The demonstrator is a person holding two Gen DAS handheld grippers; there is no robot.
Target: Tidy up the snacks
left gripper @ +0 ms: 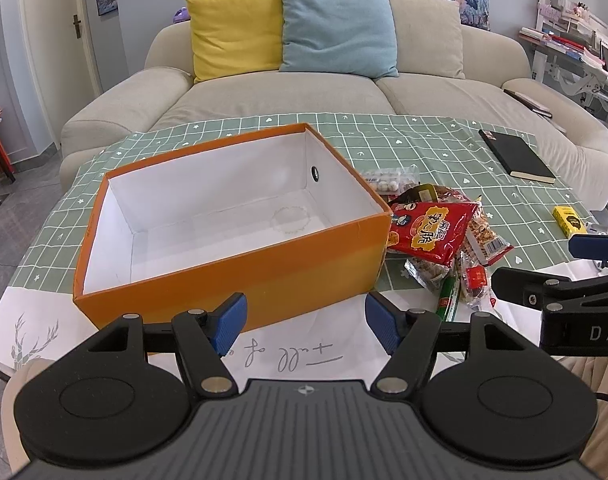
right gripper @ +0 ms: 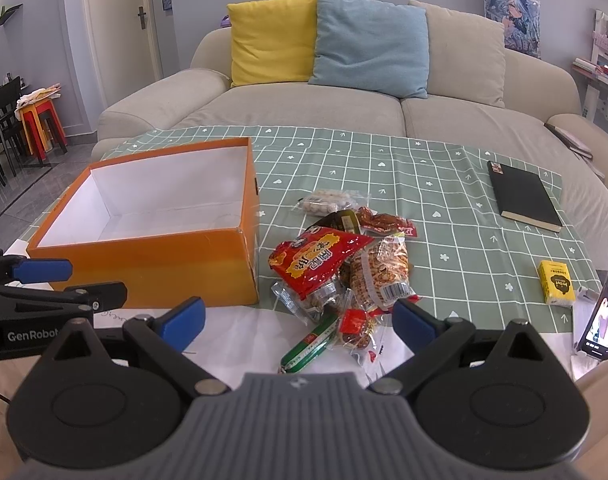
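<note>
The left gripper (left gripper: pixel 306 322) hangs with its blue pads spread wide and nothing between them, just in front of the orange box (left gripper: pixel 232 216), which stands open and empty, white inside, on the counter (right gripper: pixel 444 208) with its green checked cloth. The right gripper (right gripper: pixel 298 322) is likewise wide open and empty, above the near edge of the snack pile (right gripper: pixel 344 276), which lies just right of the box. On top of the pile is a red packet (right gripper: pixel 316 260) with yellow Chinese characters; a green stick (right gripper: pixel 310 344) and a barcoded clear bag (right gripper: pixel 384 276) lie nearer. The left gripper's arm reads "GenRobot" in the right wrist view. Farther right lie a black notebook (right gripper: pixel 524 196) and a small yellow box (right gripper: pixel 556 282). Handwriting marks the white paper (left gripper: pixel 300 356).
</note>
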